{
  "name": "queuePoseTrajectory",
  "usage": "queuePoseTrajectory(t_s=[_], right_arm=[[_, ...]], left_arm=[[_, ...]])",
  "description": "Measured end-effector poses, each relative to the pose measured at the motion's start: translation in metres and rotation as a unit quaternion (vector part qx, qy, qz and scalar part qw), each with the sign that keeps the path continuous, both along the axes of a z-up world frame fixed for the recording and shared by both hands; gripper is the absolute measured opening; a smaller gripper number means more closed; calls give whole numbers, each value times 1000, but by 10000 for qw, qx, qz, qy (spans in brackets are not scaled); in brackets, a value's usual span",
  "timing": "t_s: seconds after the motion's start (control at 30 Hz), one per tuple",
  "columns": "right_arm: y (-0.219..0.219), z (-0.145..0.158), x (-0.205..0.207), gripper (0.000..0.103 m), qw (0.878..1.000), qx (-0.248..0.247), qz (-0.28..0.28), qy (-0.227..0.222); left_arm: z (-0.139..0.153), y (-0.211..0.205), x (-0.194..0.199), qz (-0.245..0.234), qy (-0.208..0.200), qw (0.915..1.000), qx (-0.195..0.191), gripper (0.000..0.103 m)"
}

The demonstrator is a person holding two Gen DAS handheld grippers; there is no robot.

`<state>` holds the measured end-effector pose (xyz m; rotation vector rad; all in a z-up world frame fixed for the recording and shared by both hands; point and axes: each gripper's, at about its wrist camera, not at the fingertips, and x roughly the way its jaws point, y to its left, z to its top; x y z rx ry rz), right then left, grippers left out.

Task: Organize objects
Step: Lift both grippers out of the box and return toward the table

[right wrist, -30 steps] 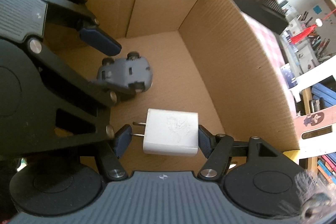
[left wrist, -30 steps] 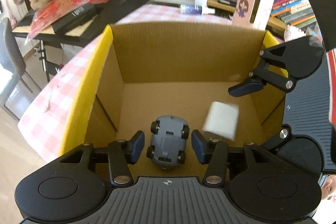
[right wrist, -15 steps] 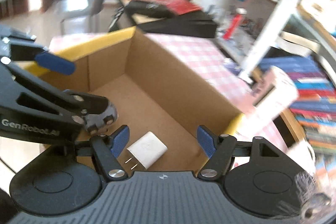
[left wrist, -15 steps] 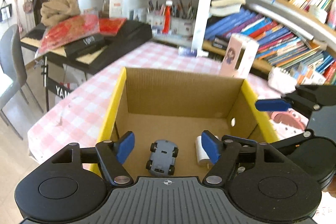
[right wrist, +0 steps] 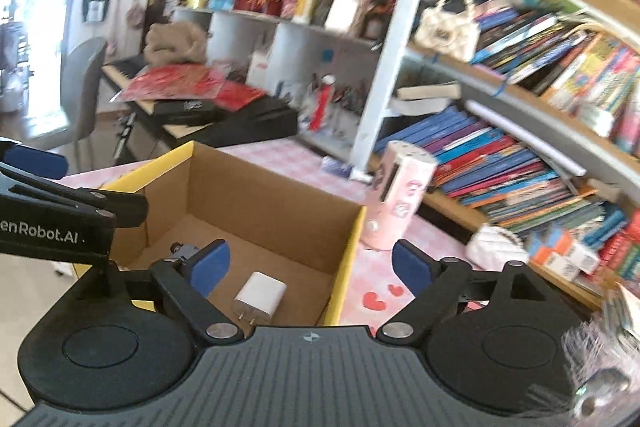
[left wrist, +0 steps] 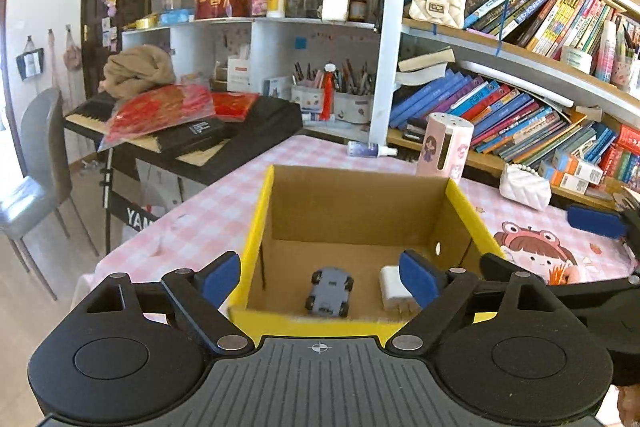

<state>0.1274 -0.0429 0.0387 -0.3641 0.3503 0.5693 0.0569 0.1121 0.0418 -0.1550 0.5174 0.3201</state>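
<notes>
An open cardboard box with yellow outer walls [left wrist: 256,239] stands on the pink checked table. Inside it on the floor lie a grey toy car [left wrist: 329,291] and a white charger plug [left wrist: 392,287]. The box [right wrist: 346,247], the plug [right wrist: 260,297] and a bit of the car [right wrist: 182,251] also show in the right wrist view. My left gripper [left wrist: 320,277] is open and empty, raised above the box's near edge. My right gripper [right wrist: 310,265] is open and empty, above the box's right side.
A pink cylinder with a cartoon girl [left wrist: 444,147] stands behind the box, a small spray bottle [left wrist: 370,149] lies beside it. A white beaded purse [left wrist: 524,185] lies at the right. A keyboard piano [left wrist: 192,139] and a grey chair [left wrist: 36,163] stand left. Bookshelves fill the back right.
Both grippers have risen up and back out of the box, leaving the toy car and the charger plug on its floor. Both sets of jaws have opened wider.
</notes>
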Motion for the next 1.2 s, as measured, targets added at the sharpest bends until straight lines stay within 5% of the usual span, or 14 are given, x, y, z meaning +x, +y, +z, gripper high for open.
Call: queuePoseTrajectory(t_s=[0.63,1.2], right_arm=[[-20,-35,-81,101,9915,57,-925,908],[-80,-53,-142,101,9703,312,-2022,1290]], left_arm=[[-24,-10,-77,-122,397,9991,56,91],[-41,-48,-111,-1012,745,9920,79,94]])
